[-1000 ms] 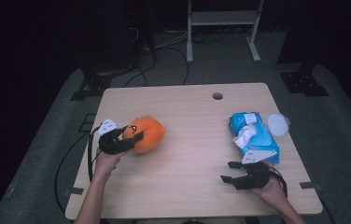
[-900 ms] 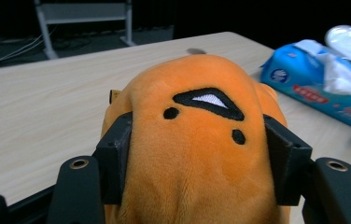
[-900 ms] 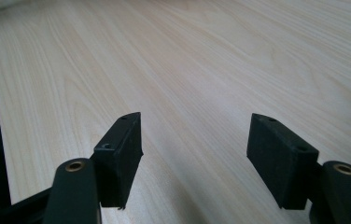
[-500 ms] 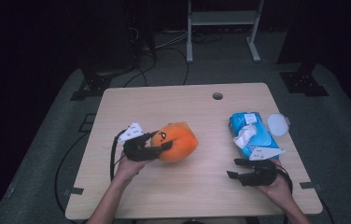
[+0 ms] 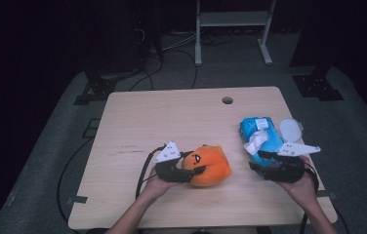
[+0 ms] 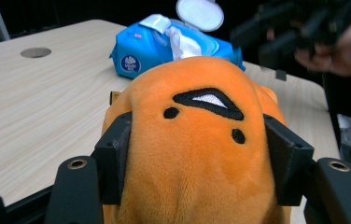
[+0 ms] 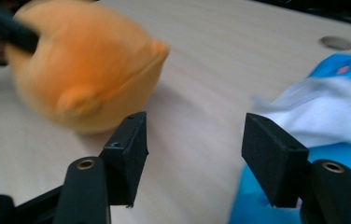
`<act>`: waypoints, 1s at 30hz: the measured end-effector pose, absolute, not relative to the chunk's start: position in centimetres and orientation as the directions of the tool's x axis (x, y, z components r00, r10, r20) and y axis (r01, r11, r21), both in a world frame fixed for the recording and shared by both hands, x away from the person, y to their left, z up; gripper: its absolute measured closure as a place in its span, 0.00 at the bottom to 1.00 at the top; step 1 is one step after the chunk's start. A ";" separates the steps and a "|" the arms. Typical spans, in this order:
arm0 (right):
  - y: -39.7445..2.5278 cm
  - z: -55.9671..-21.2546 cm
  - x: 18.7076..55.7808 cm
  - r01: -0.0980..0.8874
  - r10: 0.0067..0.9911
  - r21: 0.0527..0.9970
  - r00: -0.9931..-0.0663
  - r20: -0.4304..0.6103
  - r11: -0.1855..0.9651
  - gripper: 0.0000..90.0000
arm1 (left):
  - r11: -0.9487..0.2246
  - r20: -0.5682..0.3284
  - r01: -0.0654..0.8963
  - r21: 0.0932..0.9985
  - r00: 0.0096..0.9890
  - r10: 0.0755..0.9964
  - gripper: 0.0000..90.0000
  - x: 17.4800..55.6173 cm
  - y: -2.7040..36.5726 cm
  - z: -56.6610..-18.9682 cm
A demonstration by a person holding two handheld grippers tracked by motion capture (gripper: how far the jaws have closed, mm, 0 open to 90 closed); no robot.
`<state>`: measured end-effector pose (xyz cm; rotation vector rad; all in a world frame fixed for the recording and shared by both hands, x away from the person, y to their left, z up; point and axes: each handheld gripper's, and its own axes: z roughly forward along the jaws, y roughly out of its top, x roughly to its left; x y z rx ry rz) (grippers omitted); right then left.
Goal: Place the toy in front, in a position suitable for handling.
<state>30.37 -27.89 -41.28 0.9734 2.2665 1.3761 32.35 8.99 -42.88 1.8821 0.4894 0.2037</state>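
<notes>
Plainly Clamped: One Orange Toy, One Blue Pack

Partly hidden, the round orange plush toy with a stitched black face (image 6: 197, 154) runs off the bottom of the left gripper view, its underside out of sight. The left gripper (image 6: 197, 158) has its two black jaws pressed into the toy's flanks, holding it fast. From above, the toy (image 5: 210, 165) rests on the pale wooden desk (image 5: 172, 122), left of the blue soft pack of wet wipes (image 5: 259, 136).

Counted: one toy, one pack, two grippers, one round hole (image 5: 227, 100) in the desk beyond the pack.

The right gripper (image 7: 192, 149) has its jaws spread wide with only bare desk between them. Its view blurs the toy (image 7: 85, 70) and cuts the pack (image 7: 304, 140) at the edge. The left gripper view alone makes plain the pack's open white lid (image 6: 200, 14) and a wipe (image 6: 183, 44) pulled up. The high view places the right gripper (image 5: 264, 165) at the pack's near end.
</notes>
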 end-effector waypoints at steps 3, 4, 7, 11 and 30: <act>-28.1 -40.7 32.0 0.376 0.726 0.871 -0.687 0.034 0.315 0.45 | -0.337 -0.067 0.223 0.915 0.905 0.419 0.40 32.3 8.5 -43.4; -28.1 -40.6 32.6 0.376 0.739 0.868 -0.674 0.015 0.325 0.45 | -0.355 -0.055 0.217 0.910 0.908 0.415 0.40 32.2 8.3 -43.6; -28.0 -40.5 34.5 0.402 0.766 0.858 -0.642 0.014 0.321 0.46 | -0.368 -0.043 0.208 0.906 0.911 0.410 0.38 31.9 8.1 -43.8; -27.9 -41.2 36.3 0.452 0.803 0.828 -0.596 0.004 0.331 0.47 | -0.394 -0.052 0.221 0.892 0.916 0.397 0.29 32.1 8.3 -44.0; -29.9 -41.5 37.2 0.533 0.866 0.798 -0.499 0.030 0.280 0.93 | -0.395 -0.017 0.179 0.901 0.925 0.379 0.16 31.9 8.6 -44.6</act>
